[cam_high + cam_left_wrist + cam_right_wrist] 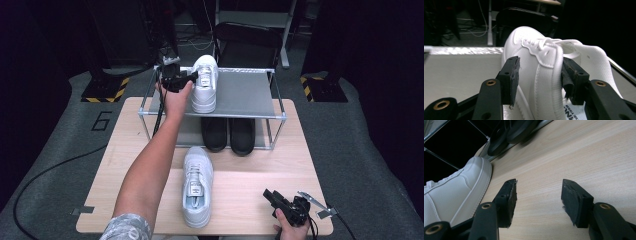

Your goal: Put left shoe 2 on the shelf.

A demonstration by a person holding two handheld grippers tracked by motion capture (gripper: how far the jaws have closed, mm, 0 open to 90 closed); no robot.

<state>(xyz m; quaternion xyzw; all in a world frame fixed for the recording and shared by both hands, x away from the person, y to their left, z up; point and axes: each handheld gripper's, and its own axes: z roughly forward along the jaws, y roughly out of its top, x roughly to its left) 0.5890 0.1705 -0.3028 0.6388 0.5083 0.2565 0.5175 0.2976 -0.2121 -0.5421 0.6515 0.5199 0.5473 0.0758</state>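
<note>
Left tongs (pixel 539 75) pinching white shoe's collar (pixel 549 62), right tongs (pixel 539 200) agape

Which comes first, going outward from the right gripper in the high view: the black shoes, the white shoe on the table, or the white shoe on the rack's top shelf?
1. White shoe on the table, to the left of the right gripper.
2. Black shoes, on the lower shelf ahead.
3. White shoe on the top shelf, at the far left, held by the left gripper.

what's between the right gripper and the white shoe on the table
Bare wood of the table: the high view shows nothing between the right gripper and the white shoe.
</note>
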